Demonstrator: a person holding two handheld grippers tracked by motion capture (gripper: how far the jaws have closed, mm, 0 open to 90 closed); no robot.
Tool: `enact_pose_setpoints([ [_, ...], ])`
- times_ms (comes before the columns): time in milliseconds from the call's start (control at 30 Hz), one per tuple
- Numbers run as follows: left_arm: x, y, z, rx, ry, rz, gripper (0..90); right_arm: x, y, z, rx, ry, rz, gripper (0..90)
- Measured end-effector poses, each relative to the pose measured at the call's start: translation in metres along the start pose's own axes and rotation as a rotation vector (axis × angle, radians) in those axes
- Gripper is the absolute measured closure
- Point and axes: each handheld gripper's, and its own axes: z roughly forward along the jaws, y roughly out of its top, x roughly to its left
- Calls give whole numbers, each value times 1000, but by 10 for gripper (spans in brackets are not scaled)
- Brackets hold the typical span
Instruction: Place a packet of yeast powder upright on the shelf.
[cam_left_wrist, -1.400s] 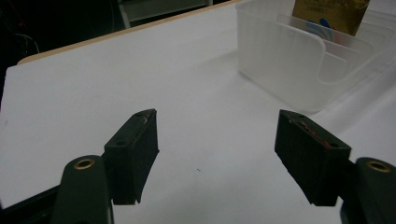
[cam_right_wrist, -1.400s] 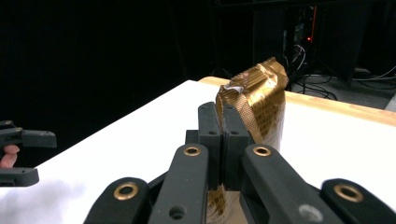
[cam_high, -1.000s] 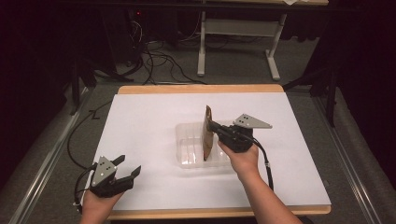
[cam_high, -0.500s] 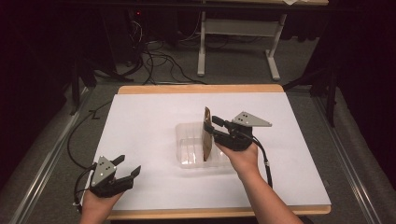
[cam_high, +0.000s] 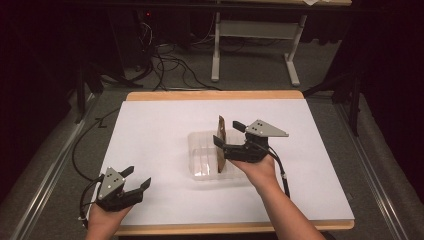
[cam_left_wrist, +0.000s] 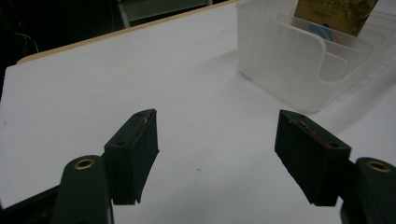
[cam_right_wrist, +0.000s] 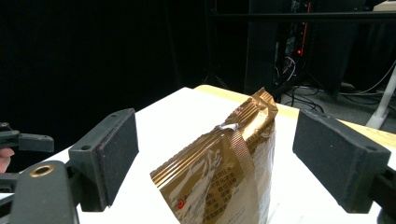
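Right gripper view: gold packet (cam_right_wrist: 224, 172) bears unreadable print.

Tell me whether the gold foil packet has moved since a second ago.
No. The gold foil packet stands in the same slot of the clear plastic container; the right gripper's fingers have just opened off it.

We see a crinkled gold foil snack packet (cam_high: 220, 145) standing upright on edge inside a clear plastic slotted organiser tray (cam_high: 200, 160) mid-table.

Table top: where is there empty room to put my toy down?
The white table top is bare between the left claw and the clear plastic bin, and along the far edge. It is crowded at the bin, where the gold snack bag stands beside the right claw.
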Motion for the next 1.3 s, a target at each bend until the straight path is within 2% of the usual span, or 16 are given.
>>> enact_pose_setpoints([
  [300,1,0,2,1,-5,-1,308,2,-3,-13,4,7,3,158],
  [500,1,-1,0,1,-3,-6,308,-1,-10,-37,17,0,-21,166],
  [600,1,-1,1,0,0,-9,308,-8,-14,-54,22,-26,-37,171],
  [633,1,-1,1,0,0,-9,308,-8,-14,-54,22,-26,-37,171],
  [767,0,-1,3,8,-2,-8,308,-25,-25,-82,32,-78,-55,193],
  [933,-1,-1,5,17,-3,-5,308,-54,-46,-112,48,-164,-23,226],
  [1033,-1,-2,5,21,-3,-11,308,-71,-66,-129,65,-232,-26,237],
  [1100,-2,-3,6,24,-6,-21,308,-84,-91,-139,110,-269,-39,267],
  [1167,-4,-2,8,24,-8,-15,308,-98,-103,-142,189,-266,-7,265],
  [1300,-9,-1,11,38,-13,4,306,-113,-111,-142,198,-295,71,282],
])
